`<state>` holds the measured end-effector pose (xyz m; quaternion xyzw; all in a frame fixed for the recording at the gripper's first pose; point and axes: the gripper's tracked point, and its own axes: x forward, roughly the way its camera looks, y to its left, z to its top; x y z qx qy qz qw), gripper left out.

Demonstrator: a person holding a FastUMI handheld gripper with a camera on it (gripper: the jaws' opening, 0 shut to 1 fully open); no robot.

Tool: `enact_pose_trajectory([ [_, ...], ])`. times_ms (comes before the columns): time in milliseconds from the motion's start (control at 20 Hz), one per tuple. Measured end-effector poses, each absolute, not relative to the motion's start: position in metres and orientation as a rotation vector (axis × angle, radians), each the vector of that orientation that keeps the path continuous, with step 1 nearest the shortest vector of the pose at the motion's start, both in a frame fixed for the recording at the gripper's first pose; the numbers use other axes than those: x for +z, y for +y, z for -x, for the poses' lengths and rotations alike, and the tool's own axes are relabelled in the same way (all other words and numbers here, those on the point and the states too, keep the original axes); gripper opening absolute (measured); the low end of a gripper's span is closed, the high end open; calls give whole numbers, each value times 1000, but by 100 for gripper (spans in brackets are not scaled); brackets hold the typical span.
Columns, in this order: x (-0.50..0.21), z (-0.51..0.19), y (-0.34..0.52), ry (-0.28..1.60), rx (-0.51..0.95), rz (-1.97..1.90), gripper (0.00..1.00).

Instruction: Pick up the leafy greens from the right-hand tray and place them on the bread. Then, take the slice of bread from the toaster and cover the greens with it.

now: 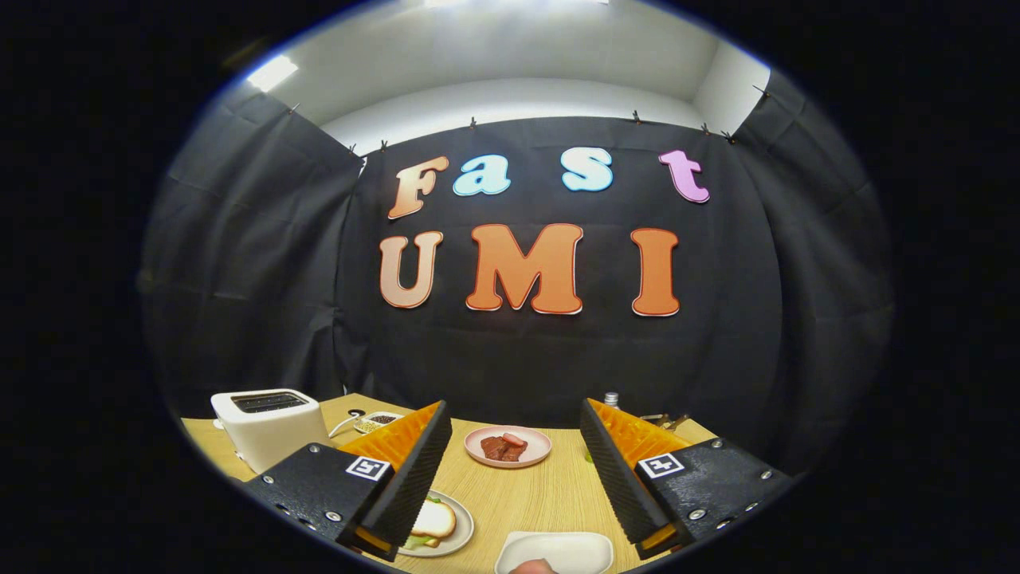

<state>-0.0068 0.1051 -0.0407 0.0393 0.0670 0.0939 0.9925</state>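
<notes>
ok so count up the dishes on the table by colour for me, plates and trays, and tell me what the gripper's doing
Pink plate, holding meat pieces: 1
Pale plate, holding bread over greens: 1
White tray, nearest, between the fingers: 1
Small dish beside the toaster: 1
Total: 4 dishes
The gripper is open, fingers wide apart above the table, holding nothing.

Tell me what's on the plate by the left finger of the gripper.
A slice of bread lies on the plate, with a bit of green showing under its edge. The open gripper has its left finger across part of the plate, so whatever lies beneath is hidden.
</notes>
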Motion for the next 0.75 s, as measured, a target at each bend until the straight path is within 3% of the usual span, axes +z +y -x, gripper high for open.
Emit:
enact_pose_trajectory([
  [750, -31, 9, 102, 107, 171, -88, 97],
])
